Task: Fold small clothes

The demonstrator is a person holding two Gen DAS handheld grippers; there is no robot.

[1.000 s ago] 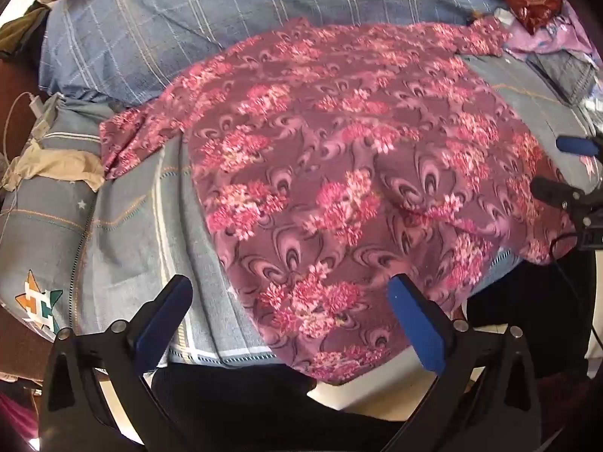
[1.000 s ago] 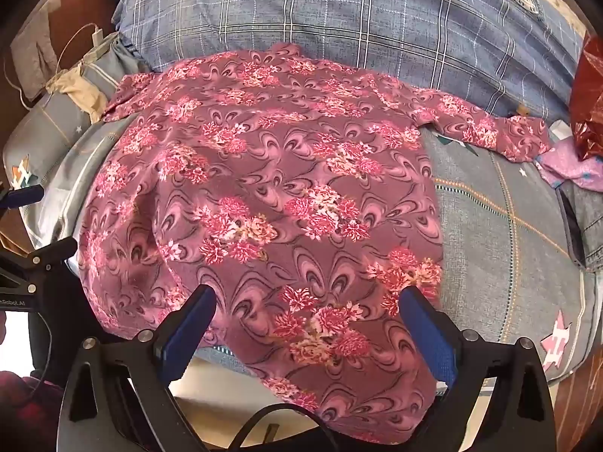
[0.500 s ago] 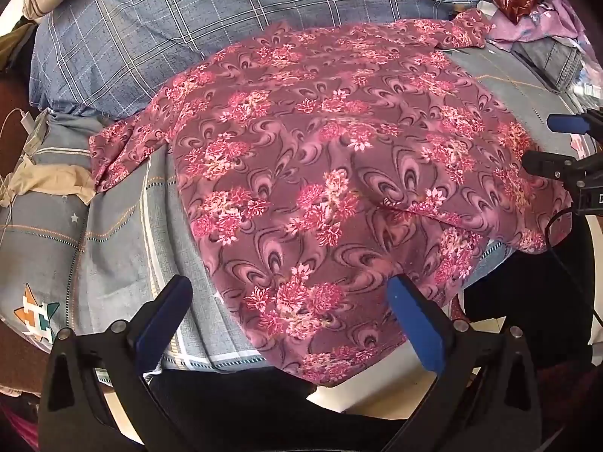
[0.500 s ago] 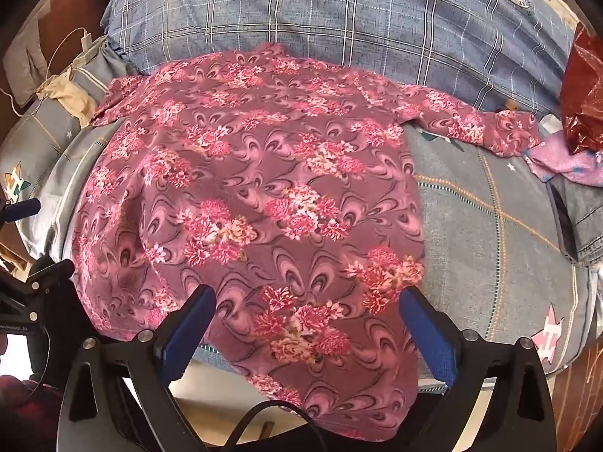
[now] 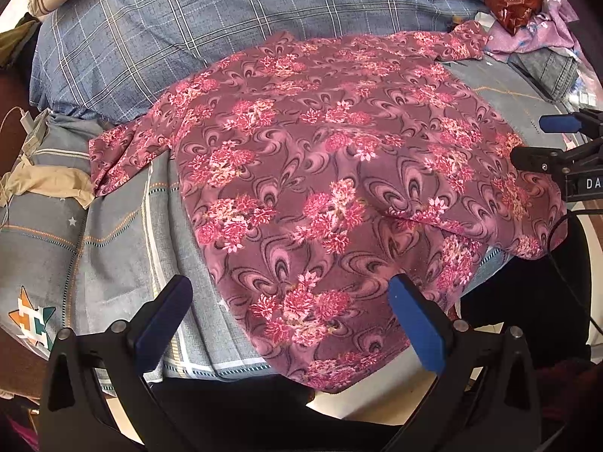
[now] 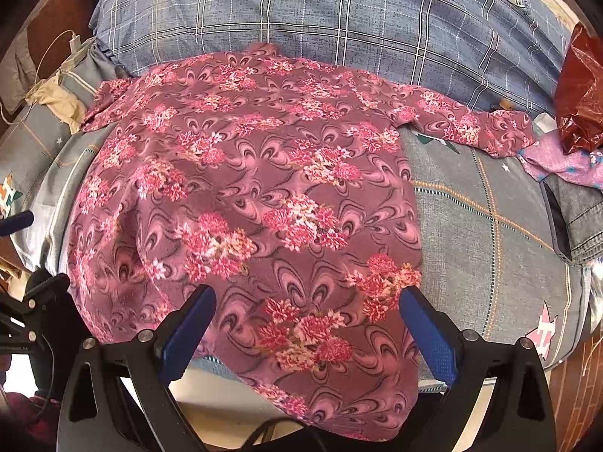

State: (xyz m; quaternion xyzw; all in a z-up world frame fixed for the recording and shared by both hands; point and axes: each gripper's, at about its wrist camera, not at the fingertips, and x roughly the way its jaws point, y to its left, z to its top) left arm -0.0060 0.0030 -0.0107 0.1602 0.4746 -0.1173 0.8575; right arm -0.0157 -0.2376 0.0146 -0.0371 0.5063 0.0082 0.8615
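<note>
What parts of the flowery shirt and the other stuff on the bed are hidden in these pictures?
- Left wrist view: the flowery shirt's bottom hem drops over the bed edge, out of sight.
- Right wrist view: the shirt's lower corners sit behind the right tool.
- Left wrist view: the right tool's label is cut off by the frame edge.
- Right wrist view: the red plastic bag is cut off at the edge; its contents are hidden.

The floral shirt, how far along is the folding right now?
Done: the floral shirt lies spread flat on the bed, sleeves out, hem over the edge. In hand: nothing; the left gripper and right gripper are open above the hem. Left: every fold.
</note>
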